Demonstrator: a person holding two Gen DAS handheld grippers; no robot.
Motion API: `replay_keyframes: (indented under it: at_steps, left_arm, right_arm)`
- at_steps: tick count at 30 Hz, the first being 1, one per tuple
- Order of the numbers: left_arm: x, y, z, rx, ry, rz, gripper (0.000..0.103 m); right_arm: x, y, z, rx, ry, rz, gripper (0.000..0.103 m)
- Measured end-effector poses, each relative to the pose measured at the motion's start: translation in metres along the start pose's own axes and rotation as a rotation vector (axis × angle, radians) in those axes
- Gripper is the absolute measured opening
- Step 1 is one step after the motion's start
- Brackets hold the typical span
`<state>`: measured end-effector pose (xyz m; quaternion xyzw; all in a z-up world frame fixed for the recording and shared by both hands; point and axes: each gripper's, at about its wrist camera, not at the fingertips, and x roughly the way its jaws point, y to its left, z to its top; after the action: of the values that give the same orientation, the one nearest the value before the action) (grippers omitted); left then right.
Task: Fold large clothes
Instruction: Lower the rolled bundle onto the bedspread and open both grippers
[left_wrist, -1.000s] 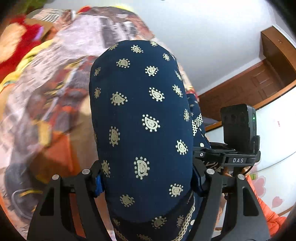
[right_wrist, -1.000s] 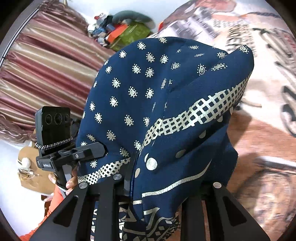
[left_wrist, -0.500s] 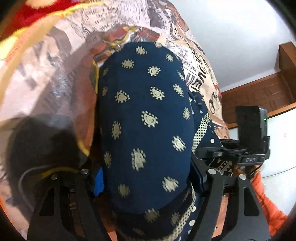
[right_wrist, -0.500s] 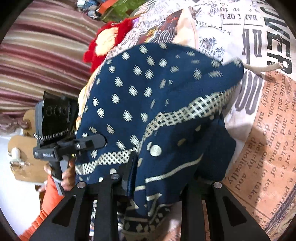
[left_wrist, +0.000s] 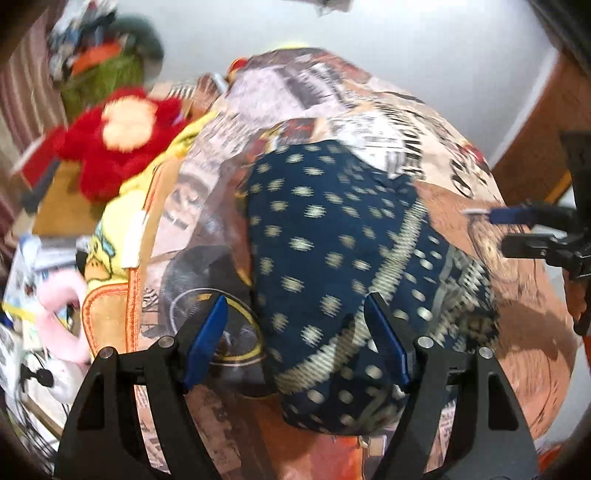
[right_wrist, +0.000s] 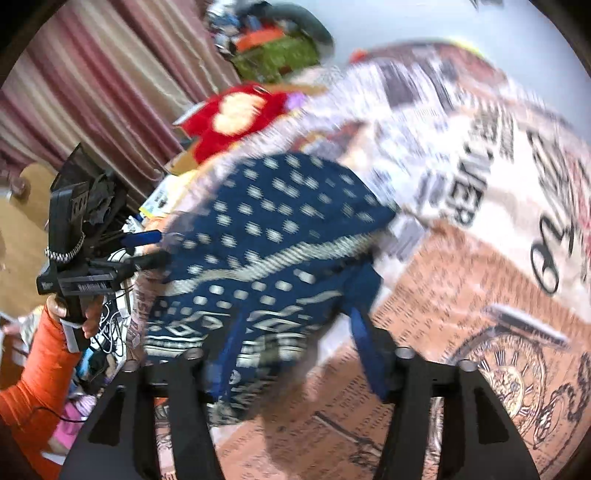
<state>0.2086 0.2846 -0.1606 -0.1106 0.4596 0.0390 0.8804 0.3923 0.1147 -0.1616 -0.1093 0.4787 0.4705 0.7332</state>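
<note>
Now the navy printed garment (left_wrist: 332, 236) lies in a loose mound on the newspaper-print bedspread (left_wrist: 480, 266), and everything else is best placed by it. Both wrist views are smeared with motion blur, so fine detail is uncertain.

The left claw (left_wrist: 295, 332) stands wide open with nothing between its blue pads; the near left flank of the garment bulges into the gap, but neither pad presses on it. The right claw (right_wrist: 291, 354) is likewise spread apart and holds nothing, the patterned border end of the garment sitting just ahead of and between its fingers. From the right wrist view, the left claw shows just beside the garment's far left edge, gripped by a hand in an orange sleeve (right_wrist: 40, 354).

Beyond the garment, on its far left side, sit a red plush toy (left_wrist: 118, 140) and a yellow cartoon cushion (left_wrist: 122, 229); striped curtains (right_wrist: 96, 85) hang further behind.

The cloth looks thin, light and very limp, likely to sag and bunch wherever unsupported, and unlikely to be damaged by a firm pinch. Sensible holds would be the pale checked border band (right_wrist: 280, 262) or a corner along that hem, one claw at each end, so the fabric can be drawn flat before any fold.
</note>
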Motion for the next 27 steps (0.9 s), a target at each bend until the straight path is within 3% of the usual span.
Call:
replay_keyframes:
  at_steps: [5,12,19,23,27]
  left_arm:
    - [0.006,-0.025,-0.023,0.081,0.019,0.022,0.076]
    - [0.024,-0.032,-0.057,0.136,0.086,0.061,0.077]
    - [0.016,-0.018,-0.073,0.102,0.085,0.069,0.082]
    - [0.009,-0.014,-0.074,0.107,0.087,0.102,0.081]
    - [-0.003,-0.013,-0.068,0.105,0.061,0.12,0.081]
  right_arm:
    - [0.025,0.051,-0.007,-0.137,0.006,-0.009,0.068]
    - [0.08,0.059,-0.043,-0.223,0.191,-0.069,0.068]
    - [0.065,0.037,-0.056,-0.195,0.217,-0.047,0.069]
    - [0.055,0.037,-0.068,-0.232,0.22,-0.127,0.069]
    - [0.036,0.031,-0.072,-0.211,0.182,-0.14,0.069]
